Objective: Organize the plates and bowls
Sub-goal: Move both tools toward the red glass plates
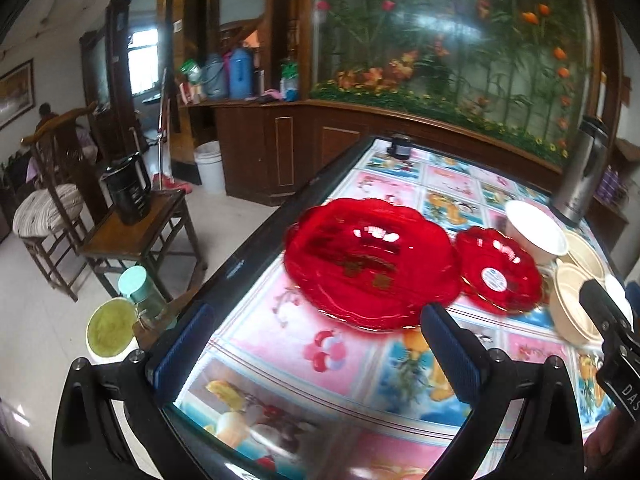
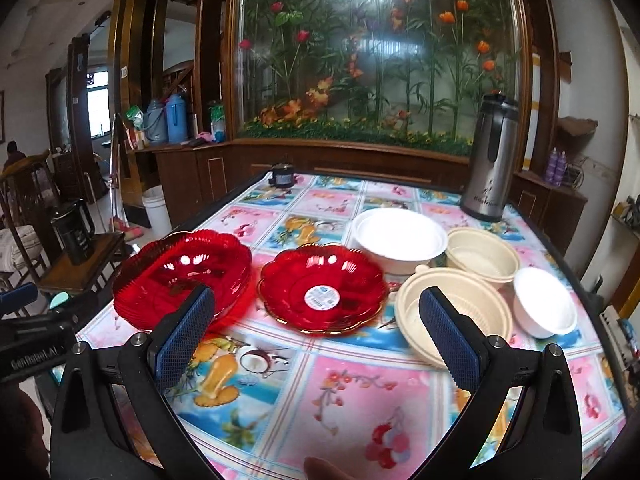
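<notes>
A large red glass plate (image 1: 370, 262) (image 2: 182, 272) lies on the patterned tablecloth near the table's left edge. A smaller red plate with a white sticker (image 1: 498, 274) (image 2: 322, 290) lies to its right. Further right stand a big white bowl (image 2: 400, 238) (image 1: 534, 232), two cream bowls (image 2: 452, 312) (image 2: 482, 260) and a small white bowl (image 2: 544, 308). My left gripper (image 1: 316, 354) is open just short of the large plate. My right gripper (image 2: 316, 334) is open in front of the small red plate and holds nothing.
A steel thermos (image 2: 490, 160) stands at the table's back right, and a small dark jar (image 2: 282, 176) at the far edge. Left of the table are a wooden stool with a black kettle (image 1: 128, 188), a chair and a white bucket (image 1: 210, 166). A glass flower case fills the back.
</notes>
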Tool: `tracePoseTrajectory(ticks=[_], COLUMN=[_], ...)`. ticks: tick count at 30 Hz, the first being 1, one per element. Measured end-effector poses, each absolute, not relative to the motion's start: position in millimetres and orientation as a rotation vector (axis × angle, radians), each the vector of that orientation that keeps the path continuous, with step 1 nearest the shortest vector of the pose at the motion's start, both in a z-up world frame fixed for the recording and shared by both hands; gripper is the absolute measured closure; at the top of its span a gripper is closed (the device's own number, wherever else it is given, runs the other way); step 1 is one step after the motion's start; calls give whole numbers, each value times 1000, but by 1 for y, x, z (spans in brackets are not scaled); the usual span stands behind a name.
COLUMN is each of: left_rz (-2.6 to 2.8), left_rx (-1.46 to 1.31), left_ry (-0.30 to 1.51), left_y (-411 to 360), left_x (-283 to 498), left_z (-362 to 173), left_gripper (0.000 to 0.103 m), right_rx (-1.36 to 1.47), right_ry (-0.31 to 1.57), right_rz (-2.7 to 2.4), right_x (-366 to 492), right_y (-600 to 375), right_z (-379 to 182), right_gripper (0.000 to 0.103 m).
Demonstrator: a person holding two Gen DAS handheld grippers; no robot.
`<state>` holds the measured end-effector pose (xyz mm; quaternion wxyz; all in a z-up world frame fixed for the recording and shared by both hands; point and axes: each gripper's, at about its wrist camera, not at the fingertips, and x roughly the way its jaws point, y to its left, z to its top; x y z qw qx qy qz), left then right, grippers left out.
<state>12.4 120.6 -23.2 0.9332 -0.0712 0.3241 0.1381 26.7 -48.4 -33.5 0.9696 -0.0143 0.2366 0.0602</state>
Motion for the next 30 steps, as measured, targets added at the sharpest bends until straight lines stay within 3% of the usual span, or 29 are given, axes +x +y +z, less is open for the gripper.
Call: tracePoseTrajectory(ticks=[21, 30], left_rz=[295, 319], left_rx=[-164, -162], left_ry=[687, 710], left_y=[140, 156], left_x=[21, 36], left_z=[-33, -35], left_gripper=[0, 0], right_rx=[40, 57], right_ry=[615, 723], right_rz=[218, 240], right_x=[61, 86], right_y=[-30, -19], right_z=[-51, -65], right_gripper=[1, 6])
